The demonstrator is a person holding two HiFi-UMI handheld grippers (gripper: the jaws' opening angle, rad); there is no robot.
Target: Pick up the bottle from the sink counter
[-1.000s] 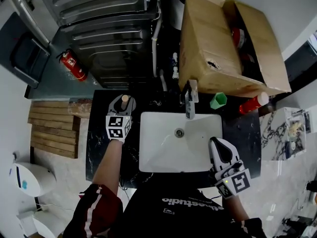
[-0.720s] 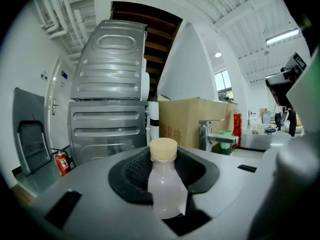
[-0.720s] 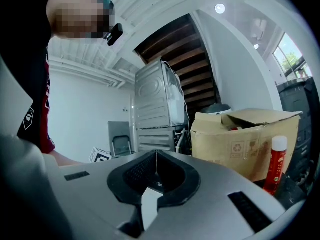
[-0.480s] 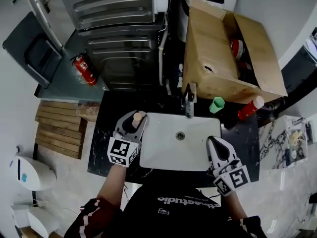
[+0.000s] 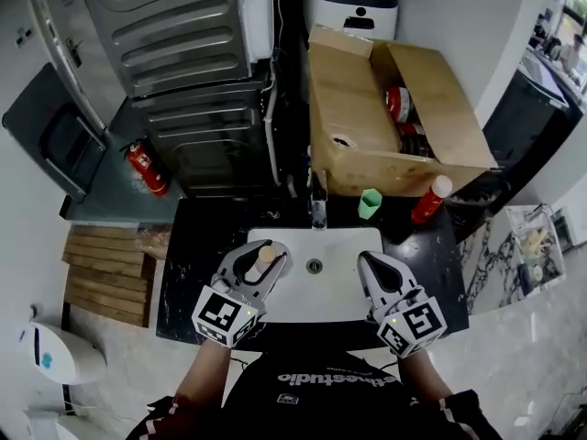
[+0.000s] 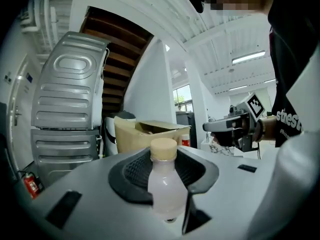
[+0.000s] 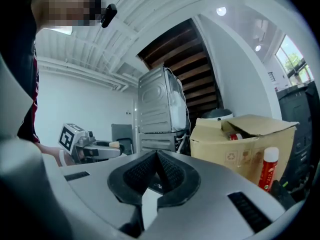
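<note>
We have the bottle (image 6: 164, 186) clamped between the left gripper's (image 5: 261, 262) jaws, over the sink's (image 5: 339, 284) left edge. Best to carry it upright with steady pressure (only 1 grip, just below the cap). The right gripper's (image 5: 369, 262) jaws are together, empty.

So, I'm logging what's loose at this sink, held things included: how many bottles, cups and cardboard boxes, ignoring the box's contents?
Bottles: 2, the pale bottle in the left gripper and the red bottle.
Cups: 1, the green cup.
Cardboard boxes: 1, the cardboard box.
Total: 4.
</note>
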